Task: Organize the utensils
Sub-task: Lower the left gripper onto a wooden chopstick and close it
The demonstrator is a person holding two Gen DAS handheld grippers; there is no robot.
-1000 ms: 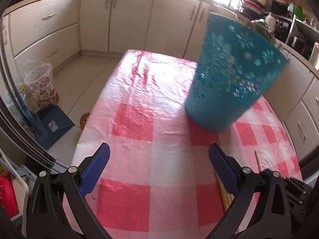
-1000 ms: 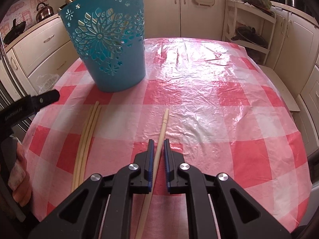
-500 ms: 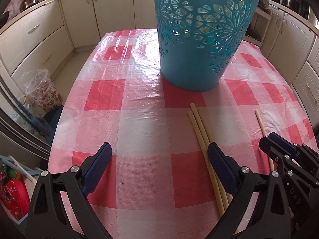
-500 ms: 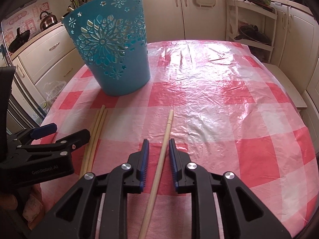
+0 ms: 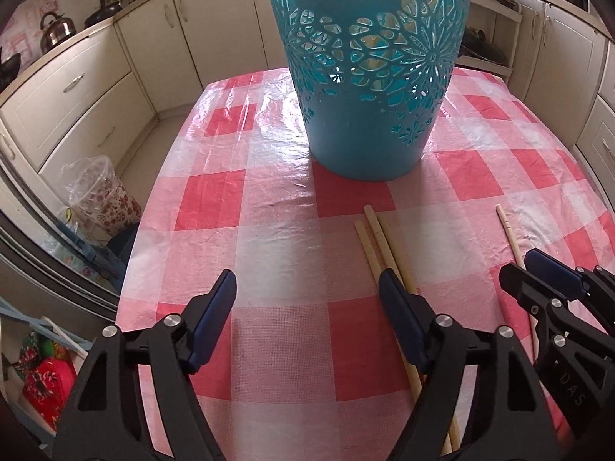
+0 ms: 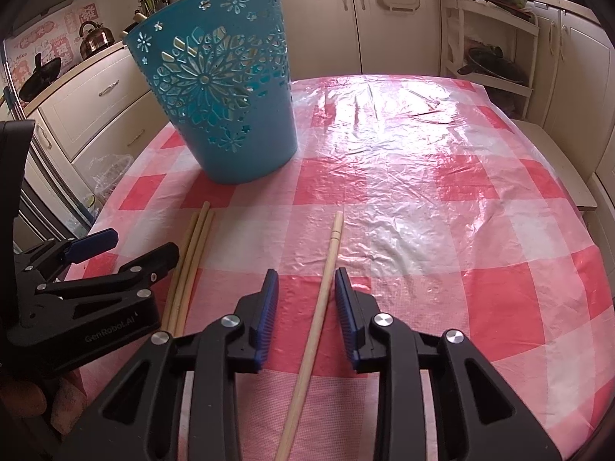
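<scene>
Between the right gripper's (image 6: pixel 303 288) jaws a single chopstick (image 6: pixel 324 284) lies flat on the table (image 6: pixel 442 230), running from the near edge toward the middle; the jaws have just been opening and now stand narrowly apart, their pads clear of the stick on both sides. Just left of it, three more chopsticks (image 6: pixel 190 261) lie side by side, touching, and pointing at the basket (image 6: pixel 226 111). The left gripper (image 5: pixel 307 303) hangs over them with its jaws fairly wide, having just been closing; its right finger covers the trio, and only cloth shows between the pads. From the left wrist view the trio (image 5: pixel 378 246) and the lone stick (image 5: pixel 509 238) lie apart, with the right gripper (image 5: pixel 538 272) over the latter. The blue cut-out basket (image 5: pixel 369 88) stands upright beyond the sticks, toward the table's far left part. A red-and-white checked cloth (image 5: pixel 269 230) under clear plastic covers the table. Cream cabinets (image 6: pixel 403 19) line the walls behind.
</scene>
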